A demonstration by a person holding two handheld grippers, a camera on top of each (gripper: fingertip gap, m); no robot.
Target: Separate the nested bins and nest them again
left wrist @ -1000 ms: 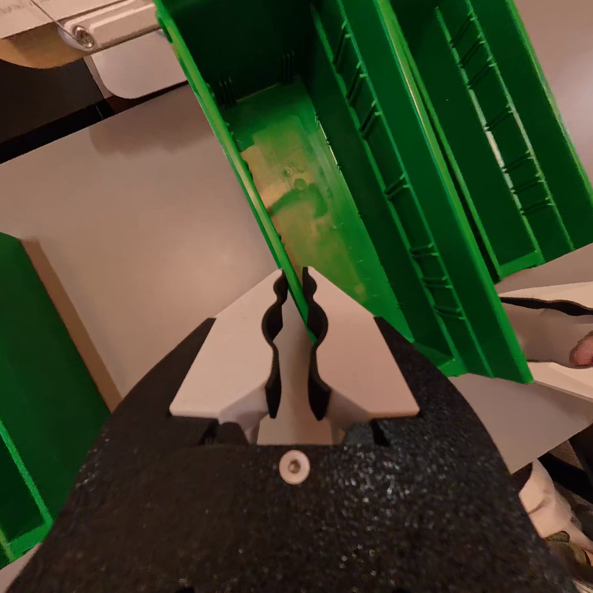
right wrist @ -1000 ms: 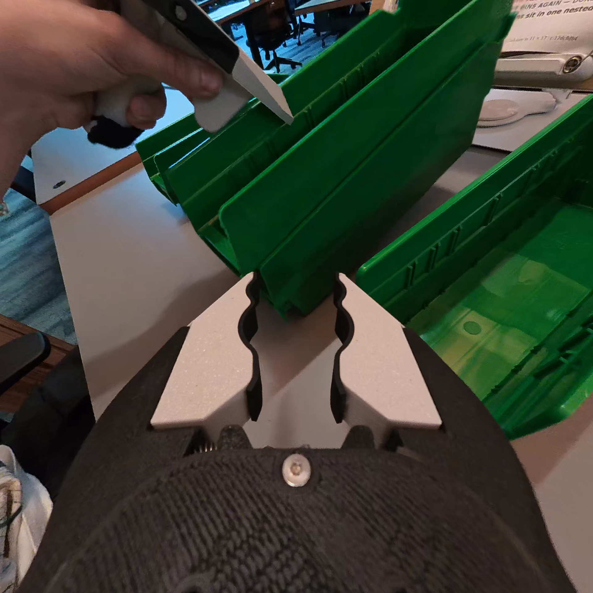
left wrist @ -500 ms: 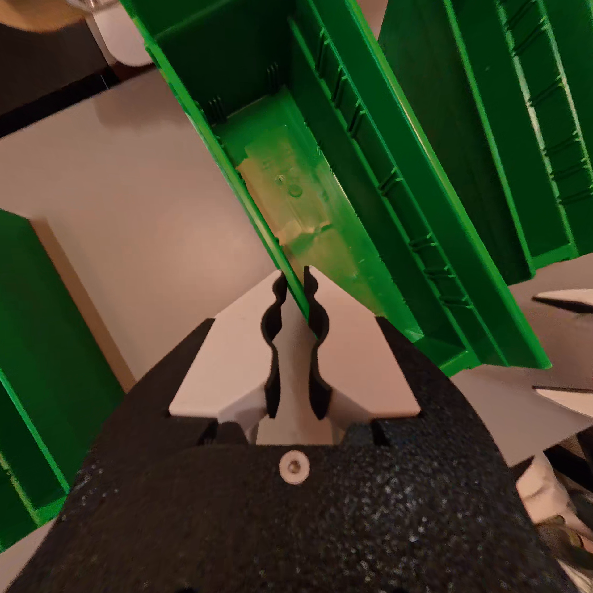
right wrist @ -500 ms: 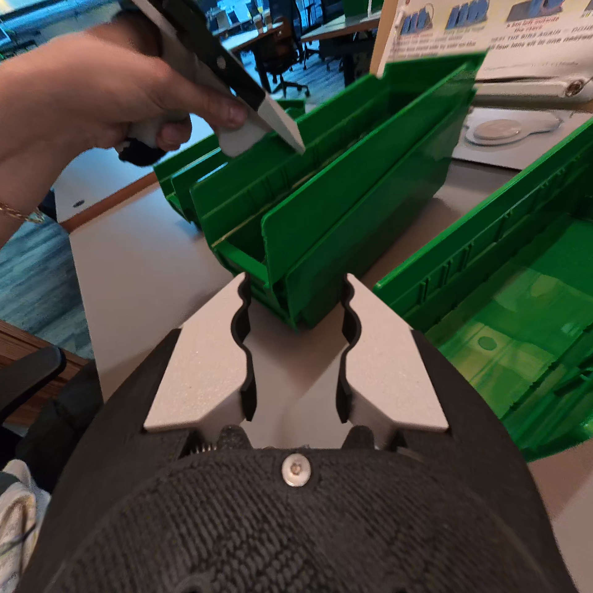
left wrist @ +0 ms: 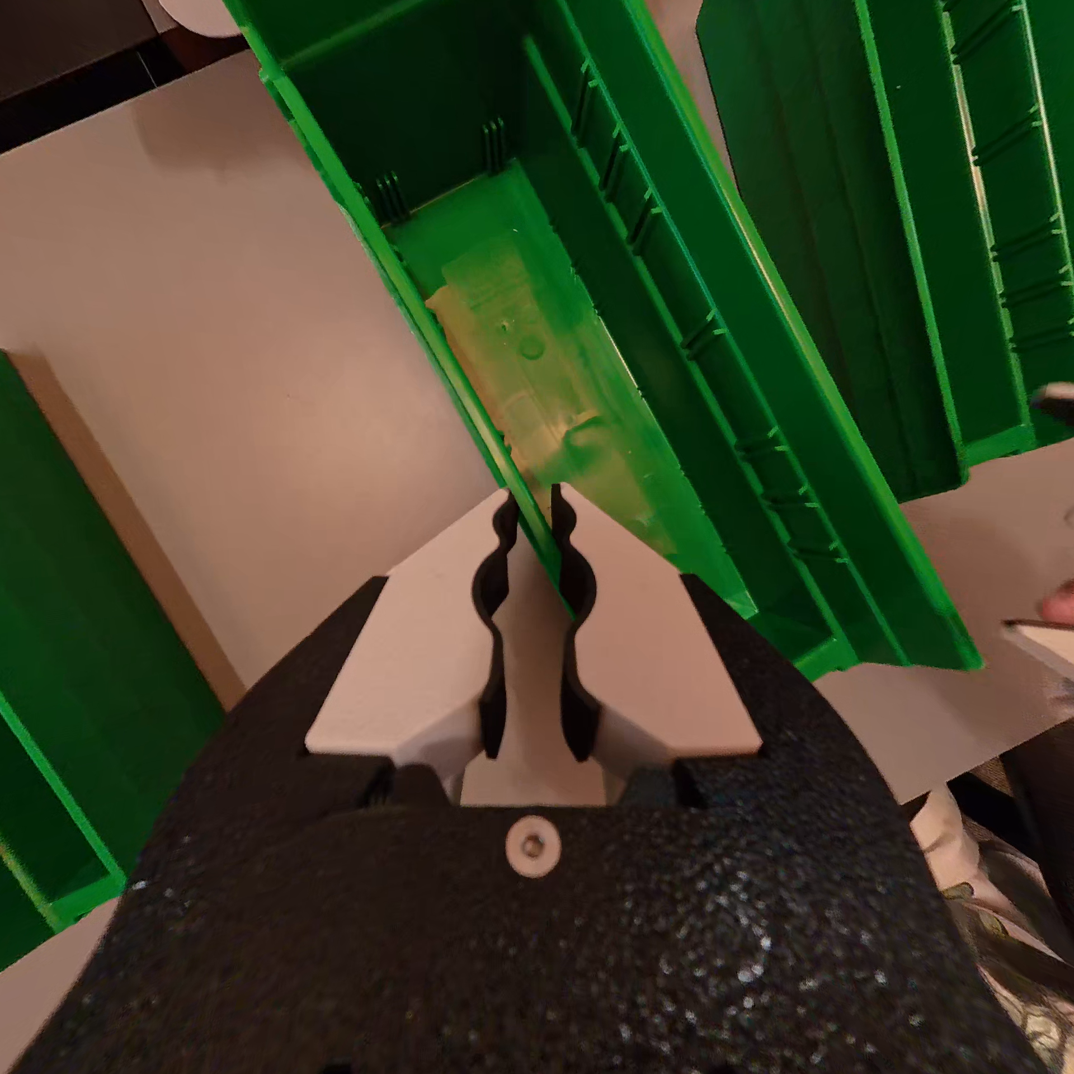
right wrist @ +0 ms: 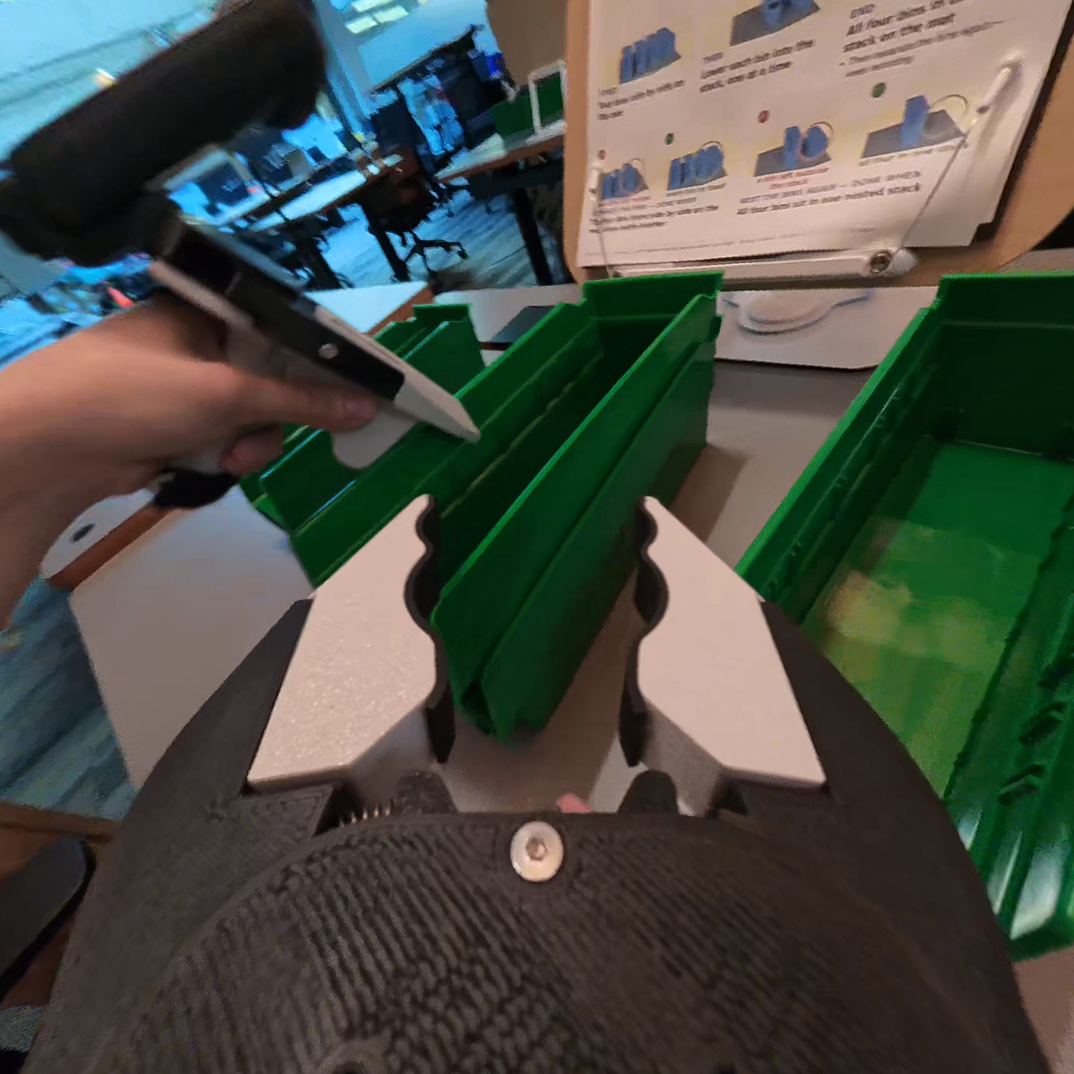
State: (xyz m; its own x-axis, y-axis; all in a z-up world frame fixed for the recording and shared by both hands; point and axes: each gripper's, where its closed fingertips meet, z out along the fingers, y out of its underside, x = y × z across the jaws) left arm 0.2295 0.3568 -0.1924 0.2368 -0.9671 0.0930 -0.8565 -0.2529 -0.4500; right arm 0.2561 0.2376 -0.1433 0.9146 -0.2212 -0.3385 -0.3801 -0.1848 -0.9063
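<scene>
1. On the pale worktop point(left wrist: 244, 325), left tongs point(left wrist: 533, 494) are clamped on the thin side wall of a long green bin point(left wrist: 581, 325); black pads sit close together with the wall edge pinched between them.
2. That held bin is narrow, open side toward the left wrist camera, its glossy floor catching a yellowish reflection.
3. Right wrist view: the same bin point(right wrist: 523, 441) shows beyond the fingers, and the left tongs point(right wrist: 473, 433) come in from upper left with a person's hand point(right wrist: 145, 407) wrapped round the handle, tip on the bin's near wall.
4. Right tongs point(right wrist: 534, 511) are apart, wide gap, straddling the near end of the bin's right wall point(right wrist: 540, 627); the green edge lies close beside the left pad, clear of the right pad. Cannot tell if it touches.
5. Second green bin point(right wrist: 930, 523) sits on the worktop at right, open top up, apart from the held one; also seen at upper right in the left wrist view point(left wrist: 906, 232).
6. Another green bin point(left wrist: 70, 668) lies at the left edge of the left wrist view.
7. More green bin walls point(right wrist: 430, 337) show behind the held bin, left side.
8. Instruction sheet point(right wrist: 784, 116) on a board stands behind the bins, blurred.
</scene>
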